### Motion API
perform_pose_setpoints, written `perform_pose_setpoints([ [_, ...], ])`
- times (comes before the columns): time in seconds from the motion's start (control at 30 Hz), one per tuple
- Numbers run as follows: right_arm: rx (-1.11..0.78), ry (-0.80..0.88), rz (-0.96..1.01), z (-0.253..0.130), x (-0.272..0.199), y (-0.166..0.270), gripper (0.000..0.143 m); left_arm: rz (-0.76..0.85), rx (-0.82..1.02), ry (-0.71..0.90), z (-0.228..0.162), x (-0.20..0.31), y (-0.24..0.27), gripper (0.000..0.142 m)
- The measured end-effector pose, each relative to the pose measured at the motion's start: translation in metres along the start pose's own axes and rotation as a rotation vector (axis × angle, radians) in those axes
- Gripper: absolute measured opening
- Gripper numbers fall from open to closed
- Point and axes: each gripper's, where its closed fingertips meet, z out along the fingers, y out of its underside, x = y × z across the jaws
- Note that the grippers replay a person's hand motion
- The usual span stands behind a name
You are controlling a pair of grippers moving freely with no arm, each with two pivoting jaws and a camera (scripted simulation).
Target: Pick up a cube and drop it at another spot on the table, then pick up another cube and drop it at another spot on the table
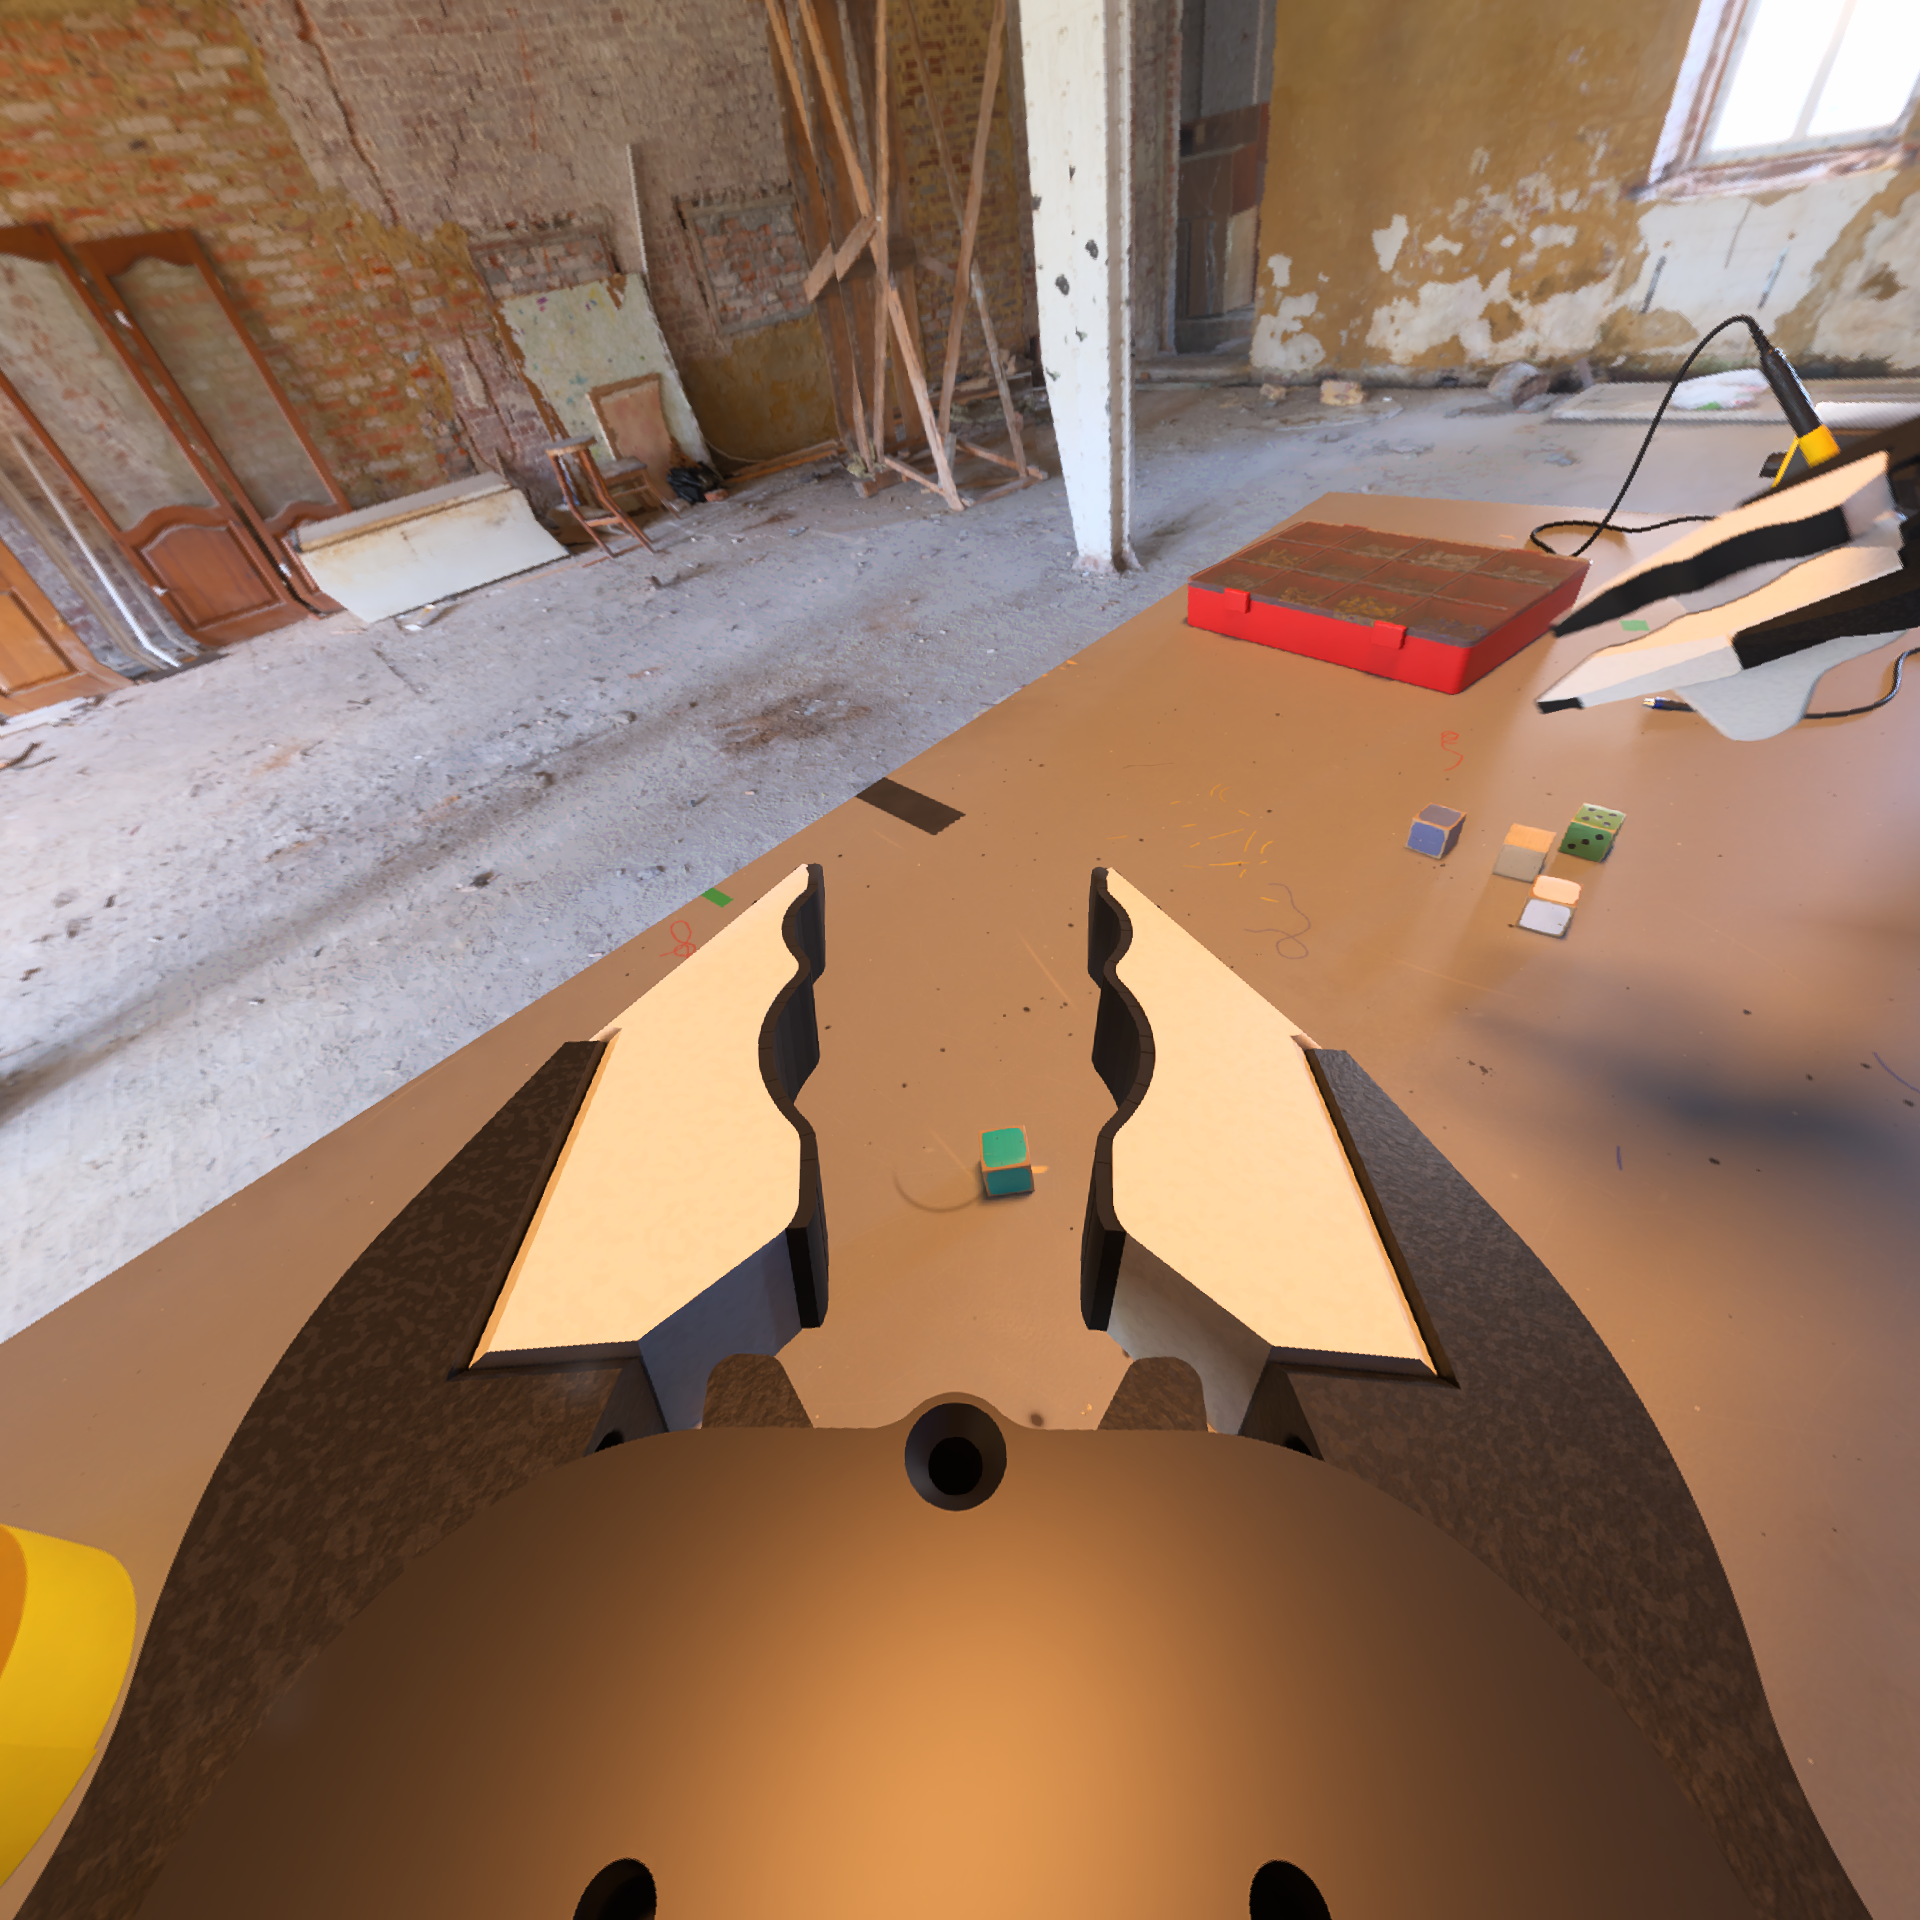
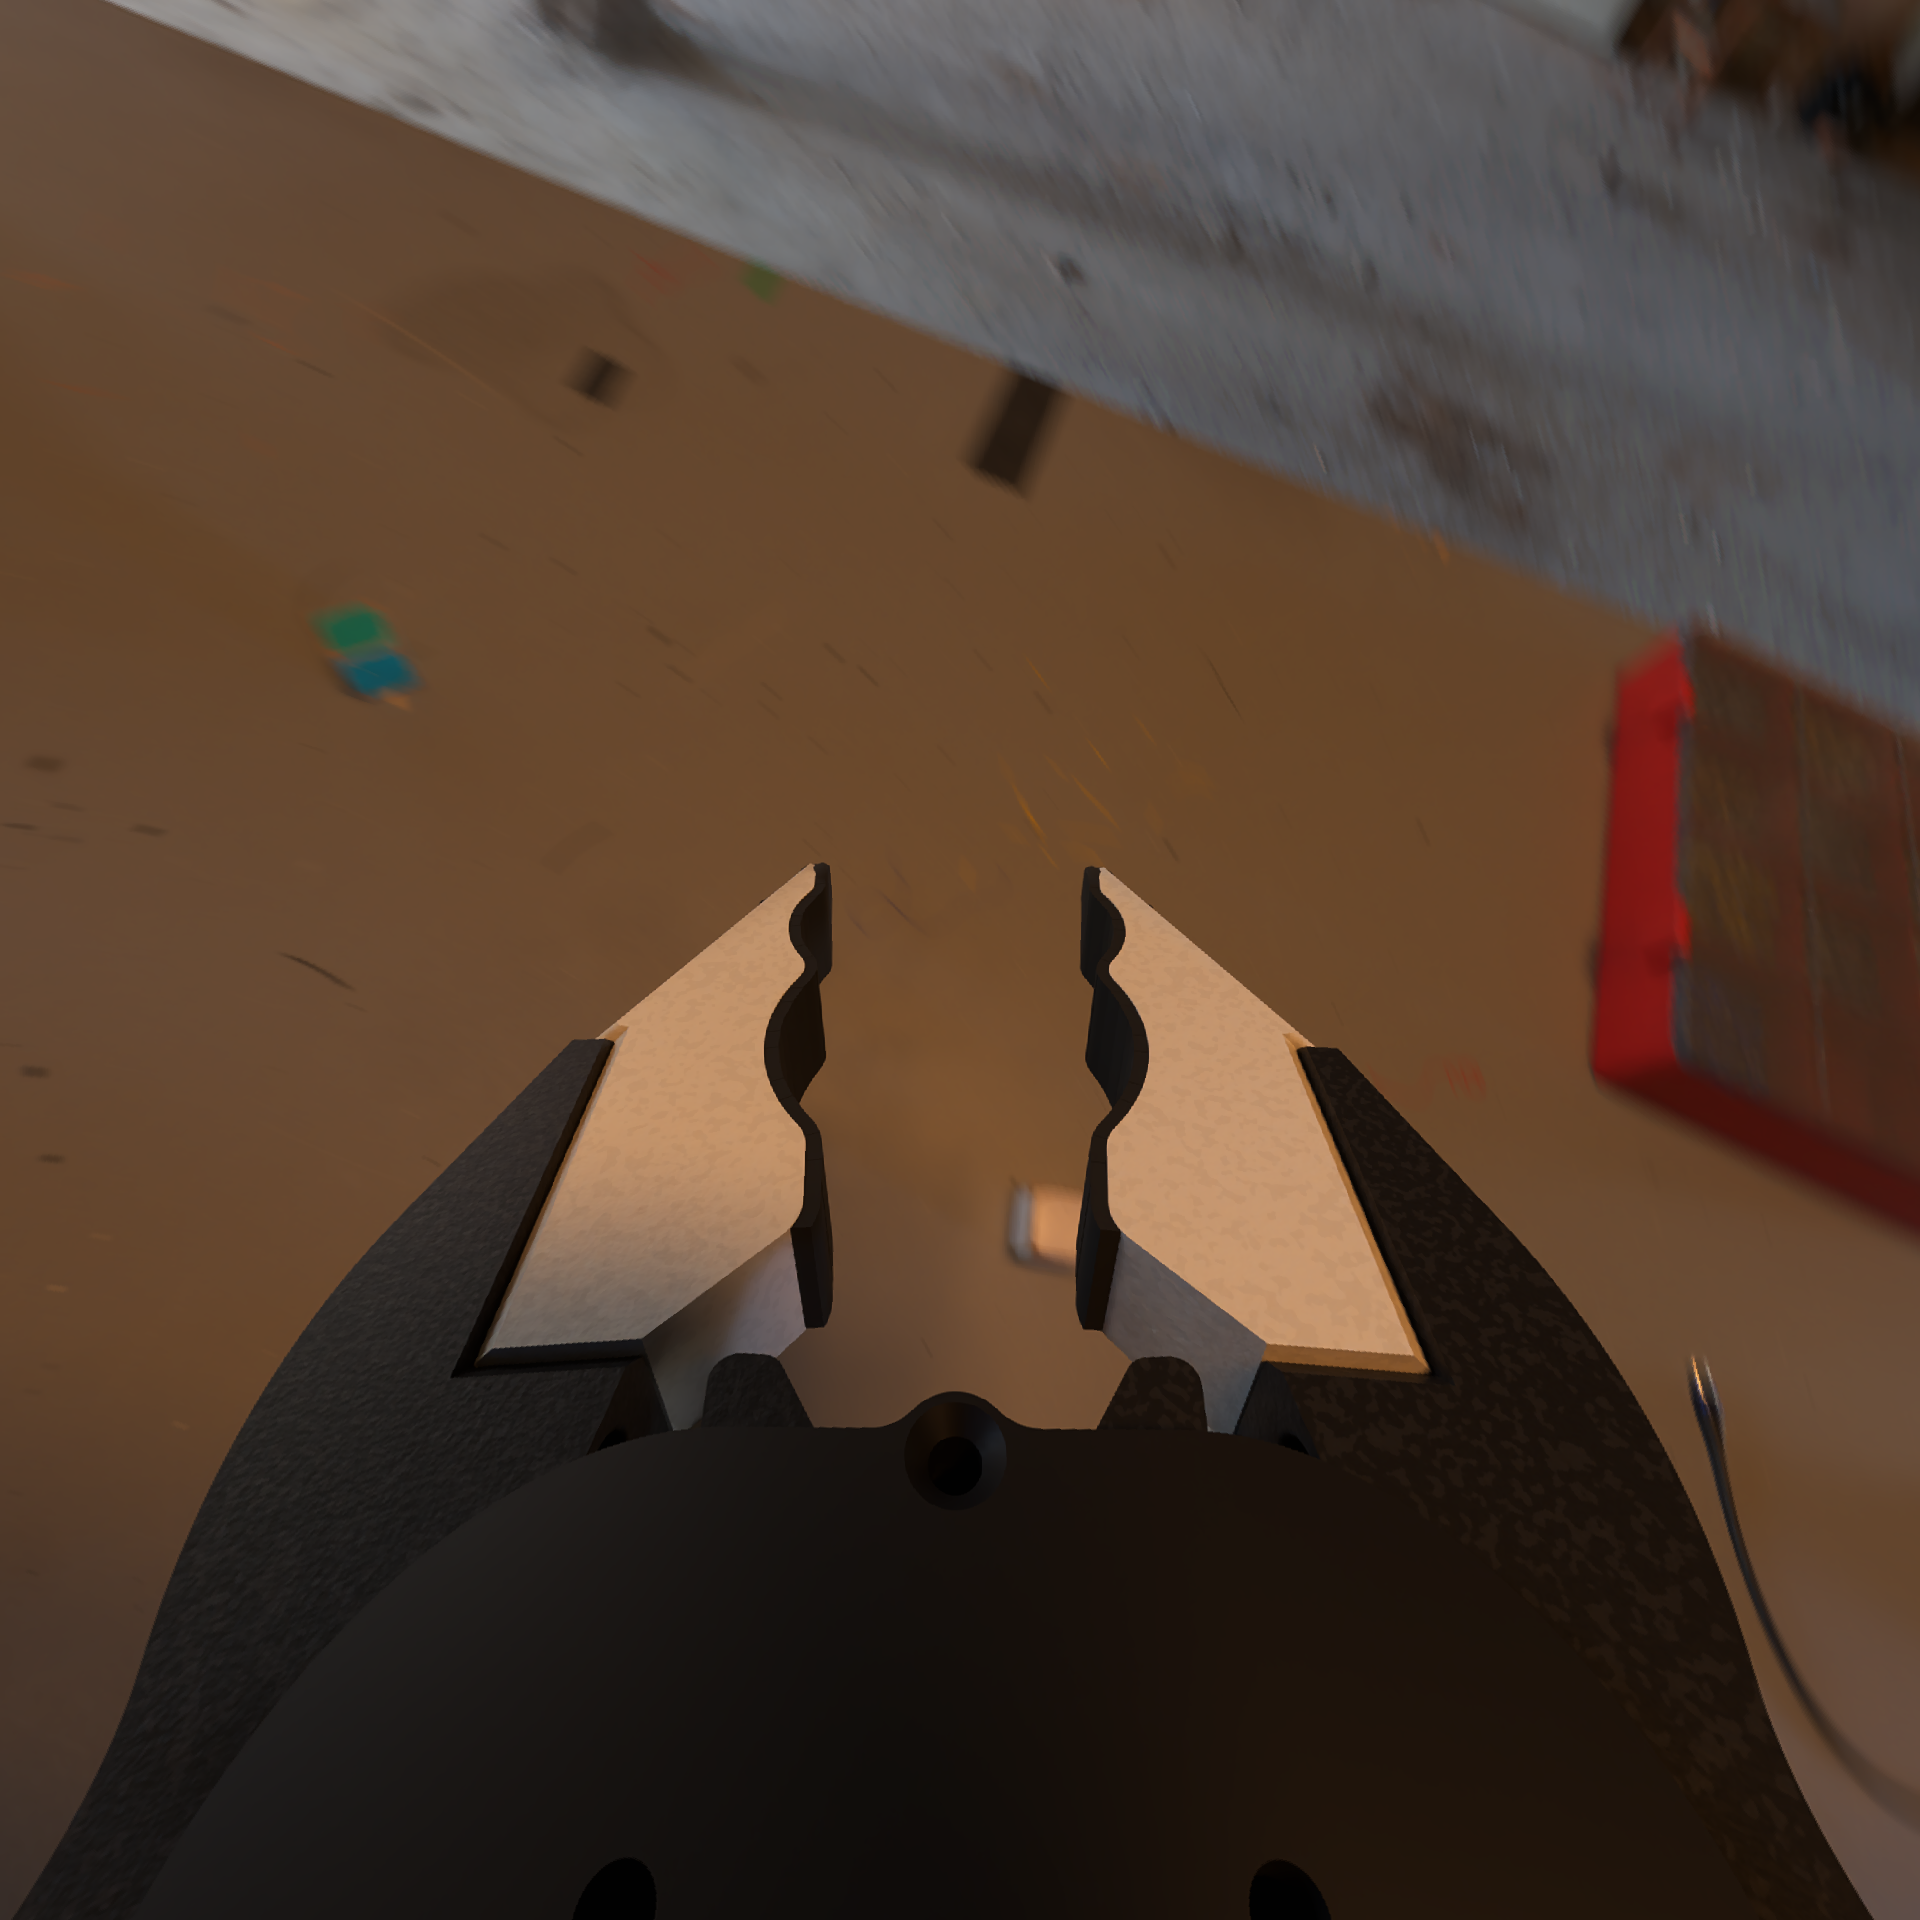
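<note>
My left gripper (image 1: 956,883) is open and empty above the brown table (image 1: 1143,1039). A small green and teal cube (image 1: 1005,1162) lies on the table below, seen between its fingers. Farther right lie a blue-grey cube (image 1: 1436,831), a tan cube (image 1: 1524,852), a green die (image 1: 1592,832) and a pale cube (image 1: 1550,904). My right gripper (image 2: 956,883) is open and empty; it also shows at the right edge of the left wrist view (image 1: 1558,665). A pale cube (image 2: 1042,1226) lies on the table under it, partly hidden by its right finger. The green and teal cube (image 2: 366,649) shows blurred at left.
A red compartment box (image 1: 1382,603) stands at the table's far side and shows at the right in the right wrist view (image 2: 1766,935). A black cable with a yellow-tipped tool (image 1: 1803,416) lies behind it. A yellow object (image 1: 52,1662) is at the lower left. The table edge (image 1: 727,914) runs diagonally at left.
</note>
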Motion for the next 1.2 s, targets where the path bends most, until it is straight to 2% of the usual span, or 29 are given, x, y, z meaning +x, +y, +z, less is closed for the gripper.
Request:
perform_pose_setpoints([
  [0.07,0.081,-0.109,-0.101,0.01,-0.051,-0.036,0.048,0.006,-0.006,0.002,0.0,0.001,0.001,0.051],
  [0.13,0.09,-0.249,-0.177,0.037,-0.104,-0.052,0.048,0.012,-0.006,0.003,0.0,0.003,0.001,0.051],
  [0.23,0.063,-0.415,-0.282,0.094,-0.174,-0.053,0.049,0.021,-0.004,0.009,-0.002,0.006,0.0,0.051],
  [0.3,0.031,-0.449,-0.331,0.133,-0.207,-0.043,0.048,0.02,-0.001,0.012,-0.003,0.006,0.0,0.051],
  [0.4,-0.074,-0.459,-0.364,0.179,-0.237,-0.019,0.048,0.013,-0.006,0.019,-0.001,0.005,0.002,0.051],
  [0.53,-0.17,-0.463,-0.318,0.215,-0.251,0.003,0.049,0.005,-0.009,0.022,0.001,0.002,0.004,0.051],
  [0.57,-0.182,-0.47,-0.318,0.221,-0.253,0.008,0.047,0.005,-0.01,0.022,0.002,0.002,0.004,0.051],
  [0.63,-0.215,-0.498,-0.312,0.224,-0.254,0.014,0.032,0.008,-0.018,0.021,0.003,0.002,0.006,0.051],
  [0.67,-0.198,-0.502,-0.3,0.22,-0.252,0.01,0.027,0.012,-0.022,0.022,0.004,0.003,0.007,0.051],
  [0.73,-0.066,-0.481,-0.277,0.195,-0.243,-0.018,0.027,0.018,-0.028,0.02,0.004,0.003,0.008,0.051],
  [0.83,0.124,-0.454,-0.262,0.11,-0.208,-0.066,0.027,0.015,-0.03,0.017,0.005,0.002,0.009,0.051],
  [0.93,0.203,-0.281,-0.257,0.023,-0.128,-0.077,0.027,0.003,-0.033,0.013,0.006,0.0,0.01,0.051],
  [1.0,0.089,-0.155,-0.2,-0.009,-0.062,-0.043,0.027,0.004,-0.037,0.017,0.007,0.001,0.011,0.051],
  [1.07,-0.099,-0.037,-0.101,-0.021,0.003,0.017,0.027,0.01,-0.038,0.018,0.009,0.004,0.01,0.051],
  [1.13,-0.298,-0.003,0.04,-0.018,0.046,0.086,0.027,0.018,-0.038,0.024,0.01,0.009,0.009,0.051],
  [1.2,-0.479,-0.037,0.131,-0.008,0.067,0.149,0.027,0.031,-0.039,0.026,0.011,0.014,0.009,0.051],
])
